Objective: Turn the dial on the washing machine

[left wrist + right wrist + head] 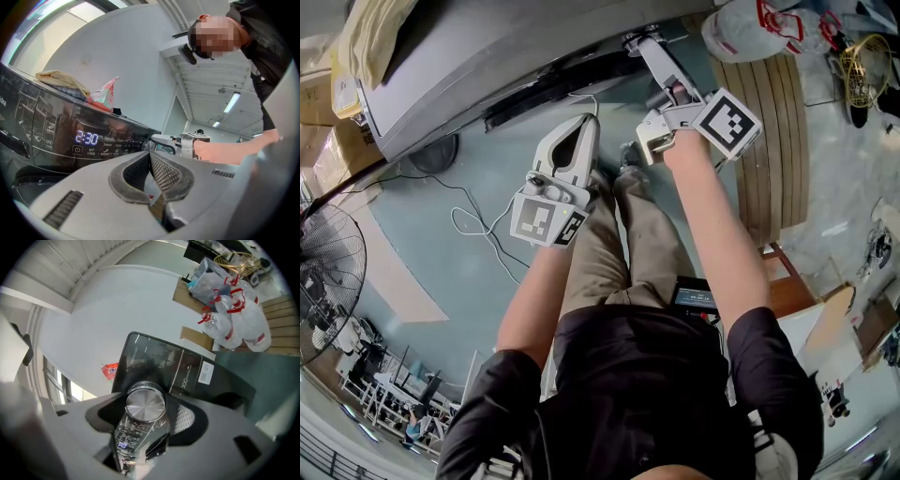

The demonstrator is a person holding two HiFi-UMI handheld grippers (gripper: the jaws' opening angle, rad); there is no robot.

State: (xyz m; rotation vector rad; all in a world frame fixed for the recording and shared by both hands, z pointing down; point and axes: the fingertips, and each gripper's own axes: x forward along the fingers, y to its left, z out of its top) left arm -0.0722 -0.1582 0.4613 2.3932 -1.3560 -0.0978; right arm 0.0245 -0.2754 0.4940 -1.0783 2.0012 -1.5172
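Washing machine: a dark grey front-loader [487, 66] stands right in front of the person, its glossy control panel facing them.
Display: lit digits on the panel [86, 138] read 2:30, with a row of small icons beneath.
Dial: a round brushed-metal knob [146, 404] on the control panel, to the right of the display as the person faces it.
Right gripper: the right gripper [639, 45] reaches to the panel and is clamped on the dial, one pad on each side of the knob, with the knob's silver face filling the gap between them.
Left gripper: the left gripper [150, 157] is held back from the machine and points at the panel, its jaws closed together with nothing between them.
On top of the machine: a crumpled yellowish cloth [61, 79] lies there, with a red-and-white packet [104, 96] just beside it.
Floor: a thin white cable [478, 225] loops across the grey-green floor, near a standing fan [328, 281] at the left.
Beside the machine: clear plastic bags with red handles [234, 319] sit on a slatted wooden surface [773, 141].
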